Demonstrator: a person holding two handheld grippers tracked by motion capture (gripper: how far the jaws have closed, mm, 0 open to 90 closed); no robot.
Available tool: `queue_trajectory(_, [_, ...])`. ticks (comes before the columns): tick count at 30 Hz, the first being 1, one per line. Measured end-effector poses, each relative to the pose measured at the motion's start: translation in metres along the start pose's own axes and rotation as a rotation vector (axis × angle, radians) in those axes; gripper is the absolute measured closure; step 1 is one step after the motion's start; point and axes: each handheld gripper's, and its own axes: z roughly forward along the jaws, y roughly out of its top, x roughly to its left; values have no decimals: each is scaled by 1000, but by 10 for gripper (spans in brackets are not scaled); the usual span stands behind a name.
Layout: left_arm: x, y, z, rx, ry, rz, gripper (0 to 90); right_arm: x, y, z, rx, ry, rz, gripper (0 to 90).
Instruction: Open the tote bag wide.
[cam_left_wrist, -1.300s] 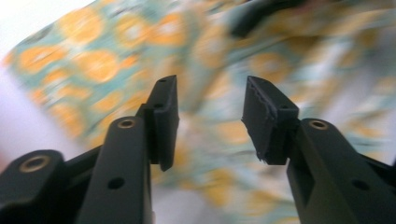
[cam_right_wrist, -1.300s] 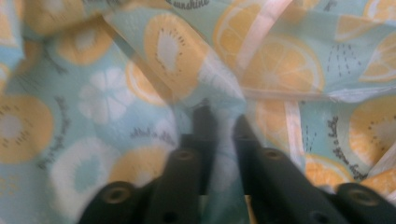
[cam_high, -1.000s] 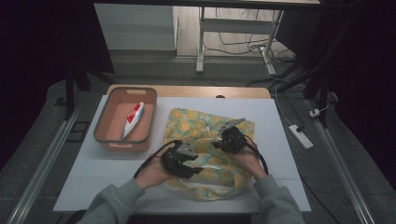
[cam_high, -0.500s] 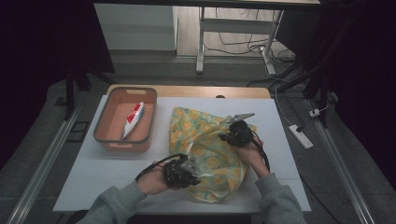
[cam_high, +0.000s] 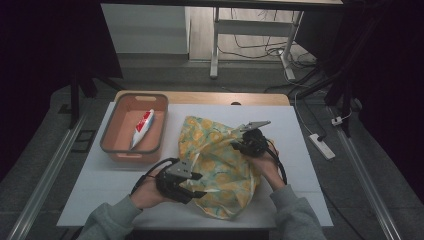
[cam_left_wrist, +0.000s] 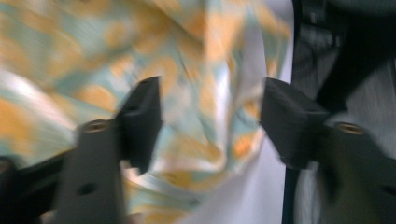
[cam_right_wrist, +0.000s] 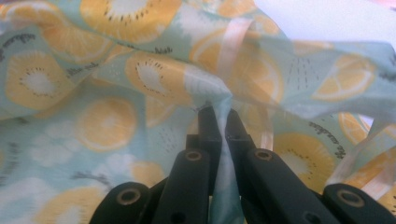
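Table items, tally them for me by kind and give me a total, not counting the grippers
Fruit-print cloth bag: 1
Orange bin: 1
Red and white tube, lying in the bin: 1
Total: 3

High view overhead facing forward, gripper views close on cloth (cam_high: 220, 160)

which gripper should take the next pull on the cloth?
Right, probably. The right gripper is already shut on a fold of the fruit-print cloth. The left gripper is open, with cloth between its jaws but not pinched, so it must close first.
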Motion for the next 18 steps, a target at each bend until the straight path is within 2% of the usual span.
queue_trajectory(2, [5, 6, -12, -45, 49, -28, 341, 3, 1, -3, -16, 14, -9, 899])
queue_trajectory(6, [23, 13, -33, -101, 156, -110, 324, 8, 3, -8, -40, 38, -32, 899])
queue_trajectory(8, [33, 13, -41, -99, 215, -142, 324, 10, 3, -8, -45, 52, -31, 899])
queue_trajectory(11, [48, 7, -50, -105, 248, -188, 325, 11, 4, -6, -45, 60, -37, 899])
queue_trajectory(18, [78, -12, -61, -68, 310, -281, 321, 15, 7, 1, -64, 68, -23, 899])
